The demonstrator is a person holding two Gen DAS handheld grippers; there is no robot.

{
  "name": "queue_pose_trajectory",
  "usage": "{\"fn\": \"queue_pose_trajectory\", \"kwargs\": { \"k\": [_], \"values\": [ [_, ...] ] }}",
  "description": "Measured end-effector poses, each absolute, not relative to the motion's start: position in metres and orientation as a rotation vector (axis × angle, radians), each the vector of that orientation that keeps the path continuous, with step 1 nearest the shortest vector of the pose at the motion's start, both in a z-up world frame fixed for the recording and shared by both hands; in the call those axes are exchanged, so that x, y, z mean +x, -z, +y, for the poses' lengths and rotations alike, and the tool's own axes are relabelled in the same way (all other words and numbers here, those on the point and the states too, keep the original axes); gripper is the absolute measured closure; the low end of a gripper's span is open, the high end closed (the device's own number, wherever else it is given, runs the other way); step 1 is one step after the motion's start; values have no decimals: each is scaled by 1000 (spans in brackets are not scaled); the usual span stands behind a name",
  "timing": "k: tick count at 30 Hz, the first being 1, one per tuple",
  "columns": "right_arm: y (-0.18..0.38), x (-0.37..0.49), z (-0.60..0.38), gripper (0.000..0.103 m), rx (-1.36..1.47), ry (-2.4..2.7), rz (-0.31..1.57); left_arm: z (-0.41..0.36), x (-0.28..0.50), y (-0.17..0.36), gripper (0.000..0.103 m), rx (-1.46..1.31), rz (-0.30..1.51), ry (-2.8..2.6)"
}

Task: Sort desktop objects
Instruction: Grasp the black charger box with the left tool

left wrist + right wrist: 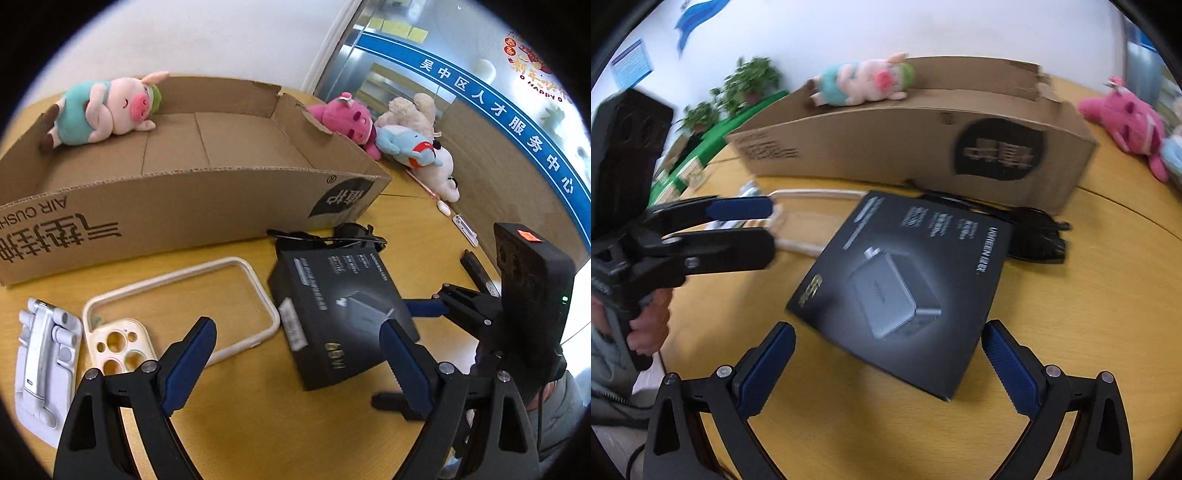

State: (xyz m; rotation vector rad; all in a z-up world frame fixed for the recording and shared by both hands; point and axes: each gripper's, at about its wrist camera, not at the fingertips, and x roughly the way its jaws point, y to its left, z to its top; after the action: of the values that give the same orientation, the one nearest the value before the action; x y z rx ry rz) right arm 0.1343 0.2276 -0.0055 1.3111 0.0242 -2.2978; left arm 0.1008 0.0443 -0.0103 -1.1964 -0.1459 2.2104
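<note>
Step in hand: an approach is judged to be under way; both grippers are angled down toward the black charger box (905, 284), and nothing has been picked up yet.
Left gripper (299, 354): jaws are spread wide and empty; it is held above the tabletop (236, 417) between the clear phone case (192, 306) and the charger box.
Right gripper (888, 363): jaws are spread wide and empty; the near corner of the box is framed between its fingers, with no contact seen.
Task things: the box lies flat on the tabletop just in front of the cardboard carton (177, 206); a black cable bundle (1030, 236) is seen behind the box, against the carton wall.
Next move: a descent onto the box edges is probably called for, then a closing of the jaws; since the box is flat and wide, its edge may have to be tipped up first.
Counts: one carton; one pig plush (107, 110) resting in it; three plush toys piled outside it, a pink one (343, 118), a beige one and a blue-and-white one; one charger box; one phone case; one white folding phone stand (44, 354); one cable bundle; a few small items near the far edge that cannot be identified.
</note>
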Motion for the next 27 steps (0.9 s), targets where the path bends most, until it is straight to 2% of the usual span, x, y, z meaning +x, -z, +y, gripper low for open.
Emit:
{"fn": "queue_pose_trajectory", "kwargs": {
  "k": [4,7,8,10,14,16,21,23,25,27],
  "values": [
    [-2,142,228,3,1226,2242,-21,49,95,16,13,-1211,-158,-2176],
    [2,133,237,4,1270,2309,-11,57,90,23,15,-1224,-167,-2134],
    [4,130,238,6,1281,2307,-16,60,88,26,18,-1238,-169,-2113],
    [4,125,232,11,1275,2291,-13,66,85,33,33,-1270,-165,-2064],
    [6,126,218,17,1258,2293,76,66,91,36,32,-1271,-165,-2041],
    [8,132,222,28,1274,2270,85,66,97,34,34,-1281,-148,-2010],
    [8,154,235,27,1285,2159,75,71,127,31,34,-1301,-68,-1921],
    [8,160,239,28,1285,2152,92,67,131,30,34,-1302,-87,-1950],
    [9,162,242,23,1288,2170,101,62,126,33,34,-1320,-117,-1983],
    [12,161,240,22,1288,2187,130,60,118,37,34,-1343,-185,-1964]
  ]
}}
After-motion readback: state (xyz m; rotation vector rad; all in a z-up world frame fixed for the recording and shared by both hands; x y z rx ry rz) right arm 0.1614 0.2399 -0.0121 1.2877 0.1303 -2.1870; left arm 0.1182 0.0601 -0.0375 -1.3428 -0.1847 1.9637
